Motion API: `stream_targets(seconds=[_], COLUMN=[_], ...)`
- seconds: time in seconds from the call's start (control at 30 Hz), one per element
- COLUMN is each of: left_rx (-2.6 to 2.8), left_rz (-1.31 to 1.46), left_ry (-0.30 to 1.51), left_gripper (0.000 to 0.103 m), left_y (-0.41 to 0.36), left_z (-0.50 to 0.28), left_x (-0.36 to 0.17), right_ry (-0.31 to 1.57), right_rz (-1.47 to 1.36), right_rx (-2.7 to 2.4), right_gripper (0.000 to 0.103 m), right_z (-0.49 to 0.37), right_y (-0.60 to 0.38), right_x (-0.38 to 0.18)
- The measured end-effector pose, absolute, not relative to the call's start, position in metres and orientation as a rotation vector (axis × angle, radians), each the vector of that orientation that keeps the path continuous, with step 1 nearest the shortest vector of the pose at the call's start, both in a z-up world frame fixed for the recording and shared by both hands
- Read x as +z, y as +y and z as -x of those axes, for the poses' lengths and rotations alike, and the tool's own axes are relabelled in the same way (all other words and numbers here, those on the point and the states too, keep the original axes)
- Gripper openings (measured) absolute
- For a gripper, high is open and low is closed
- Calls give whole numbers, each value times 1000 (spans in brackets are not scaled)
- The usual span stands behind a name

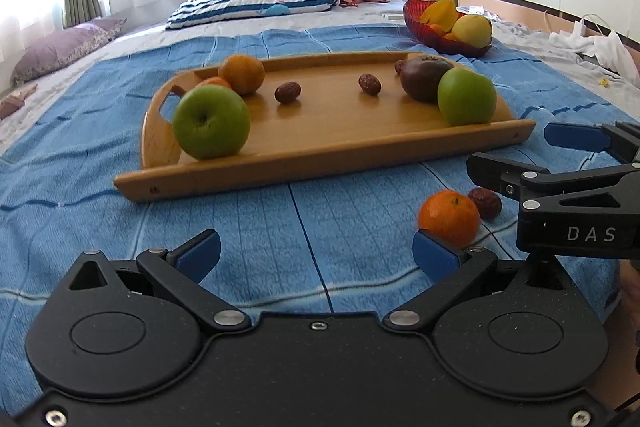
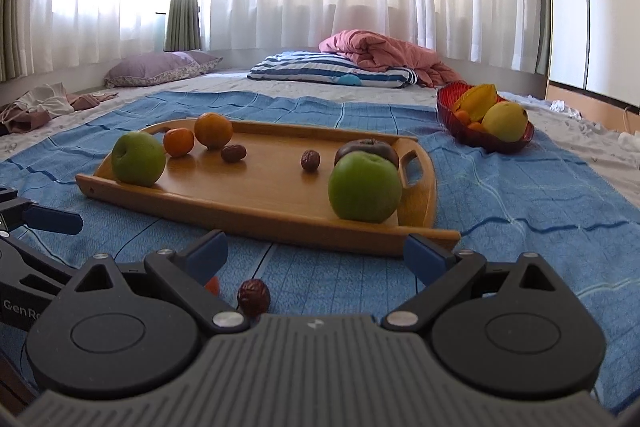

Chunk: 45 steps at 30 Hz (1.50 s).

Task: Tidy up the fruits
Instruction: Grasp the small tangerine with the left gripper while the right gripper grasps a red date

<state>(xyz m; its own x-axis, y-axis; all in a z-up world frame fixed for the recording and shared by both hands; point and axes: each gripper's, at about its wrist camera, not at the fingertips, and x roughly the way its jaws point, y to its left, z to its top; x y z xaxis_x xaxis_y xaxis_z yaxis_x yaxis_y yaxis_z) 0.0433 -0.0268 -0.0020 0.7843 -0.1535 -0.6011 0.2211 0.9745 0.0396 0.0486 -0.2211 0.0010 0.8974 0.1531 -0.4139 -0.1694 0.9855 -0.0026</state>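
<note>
A wooden tray lies on the blue blanket. It holds two green apples, two oranges, a dark tomato and several brown dates. A loose tangerine and a date lie on the blanket in front of the tray. My left gripper is open and empty, its right finger beside the tangerine. My right gripper is open and empty, just above the loose date.
A red bowl with yellow fruit stands behind the tray to the right. Pillows, a pink quilt and curtains are at the back. Cables and white cloth lie at the far right.
</note>
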Motion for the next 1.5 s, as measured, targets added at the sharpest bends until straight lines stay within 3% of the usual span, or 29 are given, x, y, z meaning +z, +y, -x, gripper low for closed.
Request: stream_targets(seconds=[0.27, 0.4, 0.67, 0.93, 1.17, 1.37, 1.5], left_rx=[-211, -231, -246, -285, -308, -330, -313], left_rz=[-119, -120, -133, -13, -9, 3, -2], left_ry=[633, 632, 621, 608, 608, 623, 646], left_gripper=[103, 103, 103, 102, 100, 88, 77], left_y=[-28, -29, -30, -25, -37, -47, -54], left_z=[-37, -34, -30, -35, -37, -39, -44], left_x=[-5, -5, -3, 8, 7, 5, 2], right_ry=[458, 482, 499, 490, 485, 483, 478], right_rz=[-8, -24, -37, 28, 10, 6, 8], right_rx=[166, 193, 215, 197, 179, 165, 166], right_gripper=[100, 90, 81, 81, 68, 54, 53], right_z=[-46, -45, -44, -40, -36, -35, -35], right_y=[-227, -230, -229, -225, -233, -239, -240], right_x=[-7, -10, -12, -16, -15, -15, -15])
